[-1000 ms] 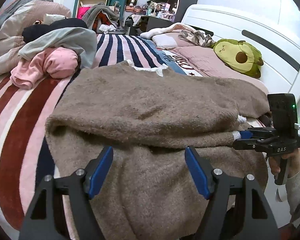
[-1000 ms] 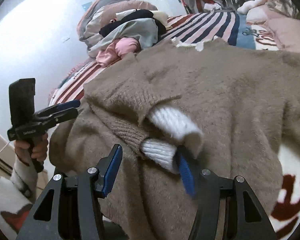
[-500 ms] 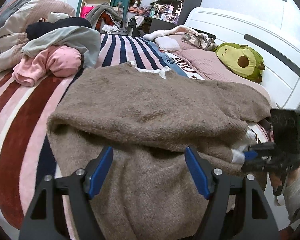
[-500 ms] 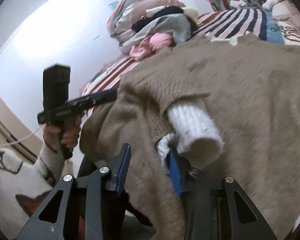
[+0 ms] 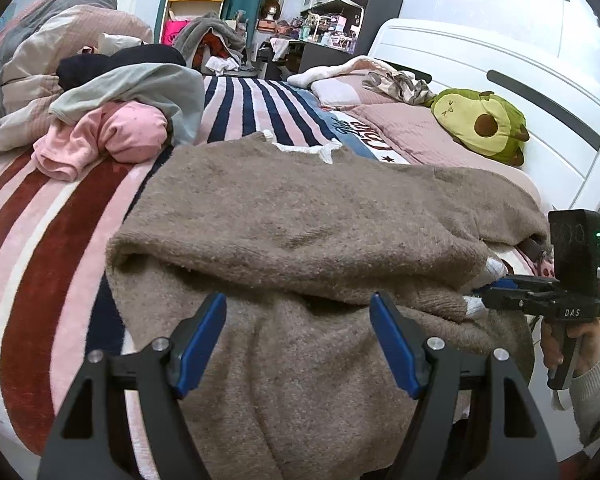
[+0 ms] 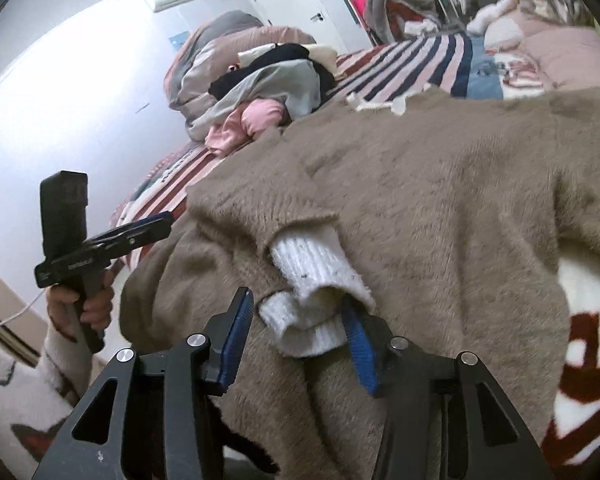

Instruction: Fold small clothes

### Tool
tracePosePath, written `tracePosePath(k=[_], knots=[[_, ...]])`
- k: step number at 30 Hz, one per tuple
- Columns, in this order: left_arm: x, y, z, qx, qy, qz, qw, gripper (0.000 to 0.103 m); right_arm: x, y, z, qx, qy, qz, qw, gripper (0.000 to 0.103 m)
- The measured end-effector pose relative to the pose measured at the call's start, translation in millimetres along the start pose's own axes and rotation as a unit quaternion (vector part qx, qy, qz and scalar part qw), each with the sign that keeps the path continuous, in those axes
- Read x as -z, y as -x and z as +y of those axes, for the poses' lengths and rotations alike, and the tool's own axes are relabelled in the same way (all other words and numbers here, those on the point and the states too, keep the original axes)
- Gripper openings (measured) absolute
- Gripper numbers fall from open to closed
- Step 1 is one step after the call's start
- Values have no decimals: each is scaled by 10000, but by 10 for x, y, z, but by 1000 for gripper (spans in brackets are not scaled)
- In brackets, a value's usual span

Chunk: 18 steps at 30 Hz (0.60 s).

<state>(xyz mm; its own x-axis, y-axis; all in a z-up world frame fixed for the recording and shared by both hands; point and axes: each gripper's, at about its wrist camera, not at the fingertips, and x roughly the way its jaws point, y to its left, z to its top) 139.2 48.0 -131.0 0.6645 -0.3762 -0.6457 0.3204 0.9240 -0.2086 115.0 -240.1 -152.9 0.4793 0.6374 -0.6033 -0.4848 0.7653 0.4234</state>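
The left gripper (image 5: 298, 336) stands wide open, its blue-padded fingers (image 5: 199, 340) spread over the near part of the brown sweater (image 5: 320, 224) with nothing between them; whether the tips touch the knit cannot be told. The right gripper (image 6: 296, 336) is partly open, and the white ribbed cuffs (image 6: 312, 280) of the two sleeves lie in the gap between its fingers; the right pad sits against the cuff fabric, while the left pad stands just clear of it, so no firm grip is shown. In the left wrist view the right gripper (image 5: 488, 294) appears at the far right, at the sweater's edge, beside a white cuff (image 5: 494, 268). The sweater lies flat across the near part of the striped blanket (image 5: 60, 232) on the bed, with one sleeve folded across the body as a thick roll running left to right and the hem hanging over the near bed edge. A pile of clothes (image 5: 116, 100) sits far left; an avocado plush (image 5: 480, 124) rests far right.
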Motion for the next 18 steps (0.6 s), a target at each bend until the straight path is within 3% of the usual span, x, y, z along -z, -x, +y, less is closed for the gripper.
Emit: tracePosePath(k=[6,9,10,11,13,18], knots=[[0,8,25,-27,25,-11,10000,71,-69,-137,115,-374,396,100,9985,43],[-5,23,37,-25,40,-33,10000,71,-67,-314,161,-214,641,359,9971,43],[-4,28,40,-32,40,-36,10000,71,-70,-338,168,-169,687,369,9968,36],[2,34,50,-37,39,-38,10000,71,-74,-334,173,-141,713,367,9967,22],[9,48,68,-46,52,-40,10000,71,-66,-282,191,-38,805,336,9962,11],[20,113,81,-34,98,-97,9999,71,-27,-32,340,-574,956,84,9937,6]])
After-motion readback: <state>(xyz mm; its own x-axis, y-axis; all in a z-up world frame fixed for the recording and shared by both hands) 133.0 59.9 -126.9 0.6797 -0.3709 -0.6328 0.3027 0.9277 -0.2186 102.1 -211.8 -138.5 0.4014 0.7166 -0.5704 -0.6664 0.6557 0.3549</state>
